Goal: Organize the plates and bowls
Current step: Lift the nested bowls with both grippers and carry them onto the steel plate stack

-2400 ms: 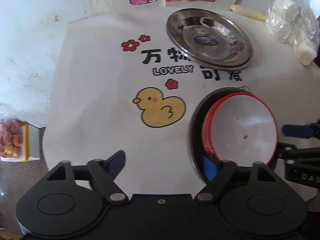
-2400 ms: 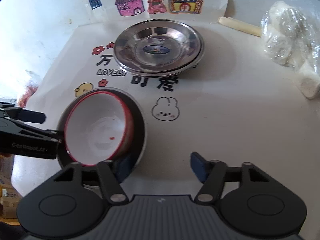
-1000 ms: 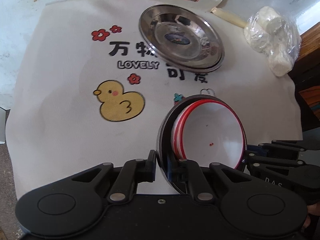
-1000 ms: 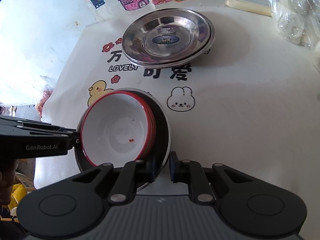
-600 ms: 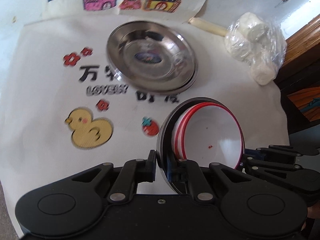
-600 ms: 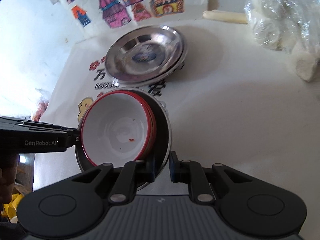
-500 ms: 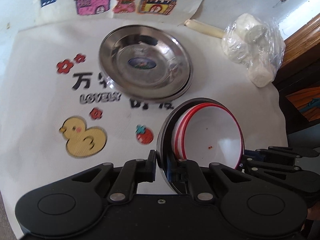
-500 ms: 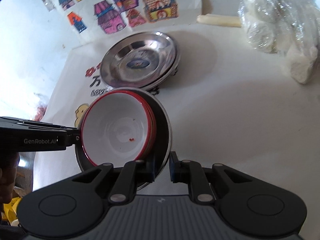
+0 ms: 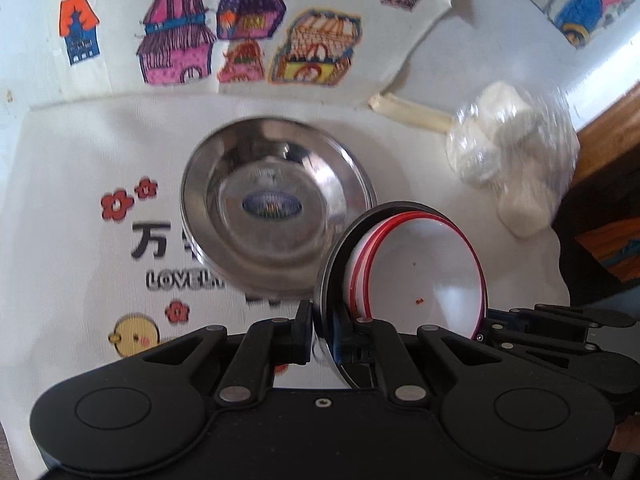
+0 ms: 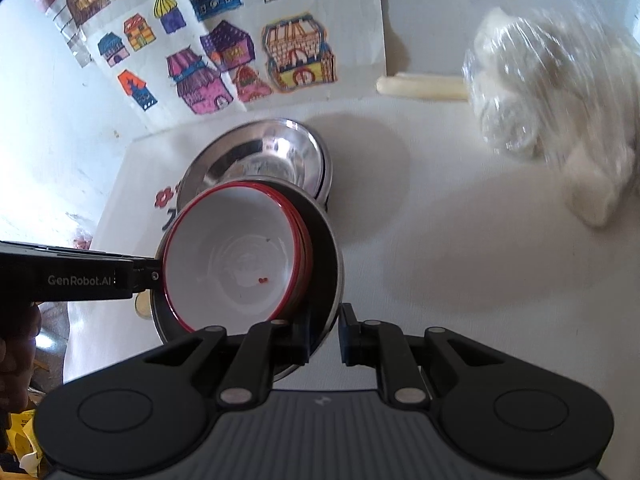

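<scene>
Grippers are pinching opposite rims: left gripper (image 9: pixel 320 338) and right gripper (image 10: pixel 324 334) both clamping the steel bowl (image 10: pixel 326 256), nested red-rimmed bowls (image 10: pixel 236 256) inside, above steel plates (image 9: pixel 276 216). Advice: lowering level, centred, releasing together.

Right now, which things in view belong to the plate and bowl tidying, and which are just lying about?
Part of the job:
- metal bowl, gripped at its rim by left tool and right tool
- red-rimmed white bowls nested inside it
- steel plates on the cloth

Lying about:
- plastic bag of white lumps
- pale stick
- house drawings
</scene>
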`<state>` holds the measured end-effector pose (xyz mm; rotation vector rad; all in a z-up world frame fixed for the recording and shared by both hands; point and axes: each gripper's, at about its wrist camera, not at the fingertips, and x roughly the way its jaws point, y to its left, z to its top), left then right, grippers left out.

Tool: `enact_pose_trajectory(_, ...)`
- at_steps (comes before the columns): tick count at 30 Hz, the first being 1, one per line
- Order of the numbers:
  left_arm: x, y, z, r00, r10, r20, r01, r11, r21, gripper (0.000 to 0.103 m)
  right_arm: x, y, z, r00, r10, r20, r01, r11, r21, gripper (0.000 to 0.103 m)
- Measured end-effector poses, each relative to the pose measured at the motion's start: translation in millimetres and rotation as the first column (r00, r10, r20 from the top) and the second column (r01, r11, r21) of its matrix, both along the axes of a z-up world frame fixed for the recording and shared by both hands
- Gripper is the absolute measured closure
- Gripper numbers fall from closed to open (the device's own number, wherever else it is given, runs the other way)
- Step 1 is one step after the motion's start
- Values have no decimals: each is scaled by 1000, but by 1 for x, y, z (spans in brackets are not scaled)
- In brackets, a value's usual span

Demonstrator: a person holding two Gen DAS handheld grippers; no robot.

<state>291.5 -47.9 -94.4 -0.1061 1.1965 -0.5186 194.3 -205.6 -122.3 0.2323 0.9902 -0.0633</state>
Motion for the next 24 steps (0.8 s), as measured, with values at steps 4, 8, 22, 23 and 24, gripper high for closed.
enact_pose_trajectory(4,13,-2,4,999,35,21,-35,999,-2,95,18,-6,4,1000,23,15,-23,1000,-7,88)
enact_pose_trajectory(8,25,-3,5,997,69,29,-70,998,5,94,34,-10,6,999,46,27,-46,999,-11,88)
enact_pose_trajectory(22,62,8,1,981,188,54,-190,982,25,94,94,-2,3,990,127,62,-125,992,-33,89)
enact_pose_trajectory(23,64,10,0,979,196,54,-198,980,26,94,97,-1,3,990,129,63,-127,991,-32,89)
enact_pose_trajectory(24,67,11,-2,977,207,51,-208,978,26,94,102,0,2,989,132,65,-130,991,-31,89)
